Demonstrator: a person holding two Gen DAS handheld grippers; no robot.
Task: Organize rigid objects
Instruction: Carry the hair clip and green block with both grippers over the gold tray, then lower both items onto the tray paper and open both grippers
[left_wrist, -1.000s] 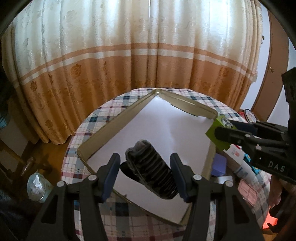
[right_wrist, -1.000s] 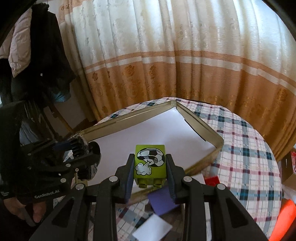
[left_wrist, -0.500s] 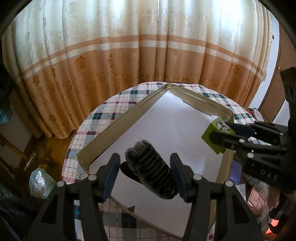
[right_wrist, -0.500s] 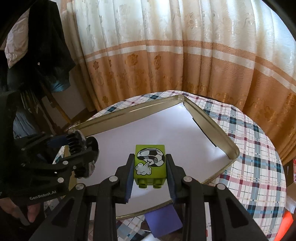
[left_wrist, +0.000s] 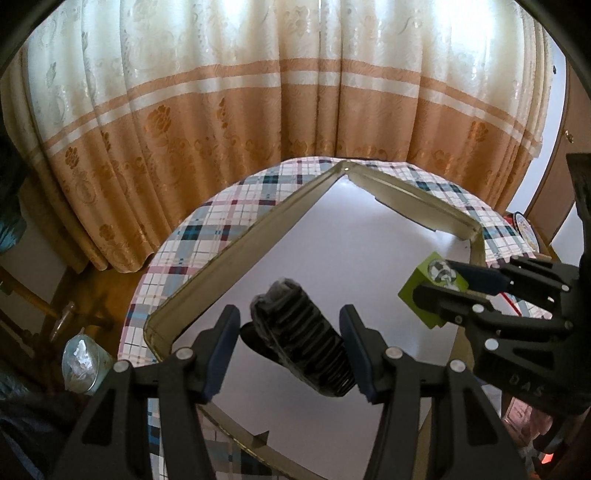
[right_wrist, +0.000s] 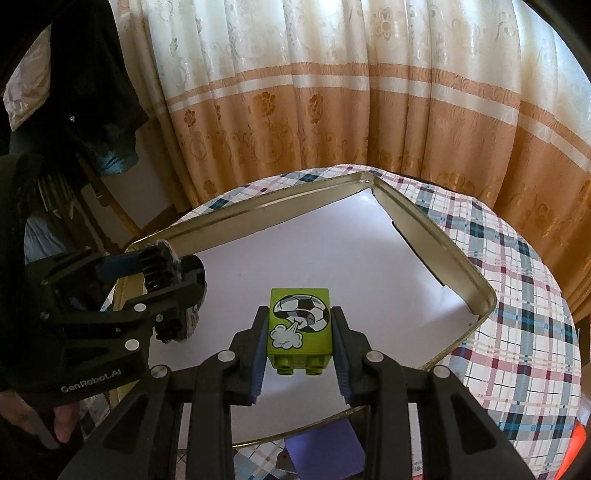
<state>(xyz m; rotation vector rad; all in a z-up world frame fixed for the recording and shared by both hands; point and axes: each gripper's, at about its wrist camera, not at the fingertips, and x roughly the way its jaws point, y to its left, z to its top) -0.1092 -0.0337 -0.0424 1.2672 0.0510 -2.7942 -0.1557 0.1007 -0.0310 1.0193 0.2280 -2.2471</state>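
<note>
My left gripper is shut on a black ribbed cylinder and holds it above the near left part of a shallow metal tray lined with white paper. My right gripper is shut on a green toy brick with a soccer ball print, held above the tray's near side. The right gripper and the brick show at the right of the left wrist view. The left gripper and the cylinder show at the left of the right wrist view.
The tray lies on a round table with a plaid cloth. A purple card lies on the table just in front of the tray. Curtains hang behind the table. A glass jar stands low at the left.
Both grippers have moved forward over the tray with their objects still held. The green brick now hangs above the white paper instead of the tray's near edge.
</note>
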